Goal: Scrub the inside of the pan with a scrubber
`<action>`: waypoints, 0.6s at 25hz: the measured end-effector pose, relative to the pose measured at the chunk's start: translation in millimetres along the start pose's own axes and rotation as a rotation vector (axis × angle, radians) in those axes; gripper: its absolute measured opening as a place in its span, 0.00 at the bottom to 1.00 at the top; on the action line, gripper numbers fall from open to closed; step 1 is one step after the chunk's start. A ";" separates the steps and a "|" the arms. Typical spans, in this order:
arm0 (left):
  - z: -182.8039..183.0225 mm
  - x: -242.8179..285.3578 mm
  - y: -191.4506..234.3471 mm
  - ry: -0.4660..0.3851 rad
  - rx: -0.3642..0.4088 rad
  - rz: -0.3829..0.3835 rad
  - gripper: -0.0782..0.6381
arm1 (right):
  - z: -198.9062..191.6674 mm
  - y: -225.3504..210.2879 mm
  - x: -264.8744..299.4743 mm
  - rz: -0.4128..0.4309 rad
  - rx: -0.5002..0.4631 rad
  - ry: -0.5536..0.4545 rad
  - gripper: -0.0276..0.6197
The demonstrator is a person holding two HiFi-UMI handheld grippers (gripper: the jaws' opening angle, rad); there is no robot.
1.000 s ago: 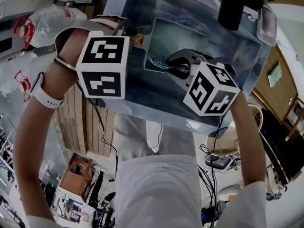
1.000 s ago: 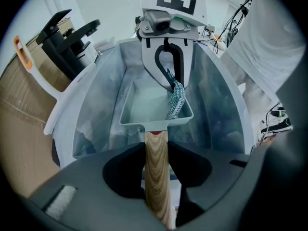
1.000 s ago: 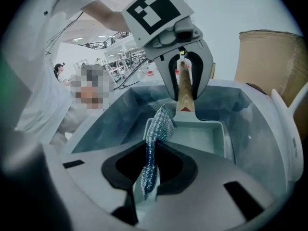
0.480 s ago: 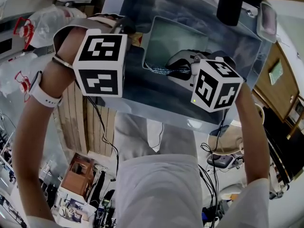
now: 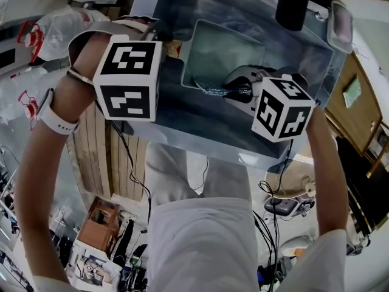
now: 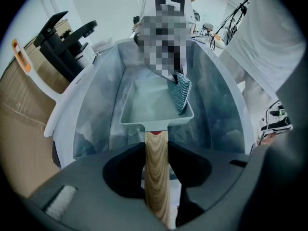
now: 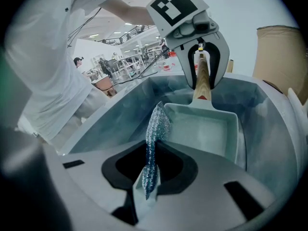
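Observation:
A pale green rectangular pan (image 5: 222,53) sits in a sink basin, with its wooden handle (image 6: 156,162) held level. My left gripper (image 6: 156,170) is shut on that handle; the right gripper view shows it (image 7: 200,57) clamping the handle (image 7: 202,78) at the pan's far end. My right gripper (image 7: 147,177) is shut on a glittery blue-silver scrubber (image 7: 155,129). The scrubber (image 6: 181,91) presses against a side wall of the pan (image 6: 151,105), near its rim. In the head view the scrubber (image 5: 220,90) lies along the pan's near edge.
The grey-blue sink basin (image 5: 182,120) walls the pan in on all sides. A black faucet (image 5: 296,5) stands at the far rim, also visible as the faucet (image 6: 65,37) at upper left. Cardboard (image 7: 281,57) flanks the sink. Plastic bags (image 5: 58,29) lie at left.
My right gripper has slid to the right along the pan's near side, dragging the scrubber with it. The left gripper and the handle have stayed in place.

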State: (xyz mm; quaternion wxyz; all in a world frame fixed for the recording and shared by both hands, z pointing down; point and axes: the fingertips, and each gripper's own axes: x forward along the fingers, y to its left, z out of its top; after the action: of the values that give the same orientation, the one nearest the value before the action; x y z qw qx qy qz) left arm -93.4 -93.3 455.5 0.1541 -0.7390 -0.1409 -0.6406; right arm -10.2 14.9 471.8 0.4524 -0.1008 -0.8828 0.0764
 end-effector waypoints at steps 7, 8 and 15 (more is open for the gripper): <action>0.5 -0.7 0.5 0.002 0.003 0.002 0.31 | -15.8 3.7 -2.2 -0.058 0.054 -0.022 0.12; 0.3 -0.8 0.2 0.003 0.006 0.002 0.31 | -16.9 4.4 -2.3 -0.064 0.056 -0.022 0.12; 0.2 -1.1 -0.3 0.008 0.024 -0.001 0.31 | -21.4 -19.6 -9.9 -0.225 0.056 -0.033 0.12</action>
State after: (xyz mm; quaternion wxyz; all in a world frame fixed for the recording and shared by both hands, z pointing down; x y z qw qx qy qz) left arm -93.5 -92.9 454.4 0.1633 -0.7344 -0.1484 -0.6418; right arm 10.7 -5.5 480.8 0.4459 0.0130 -0.8935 0.0514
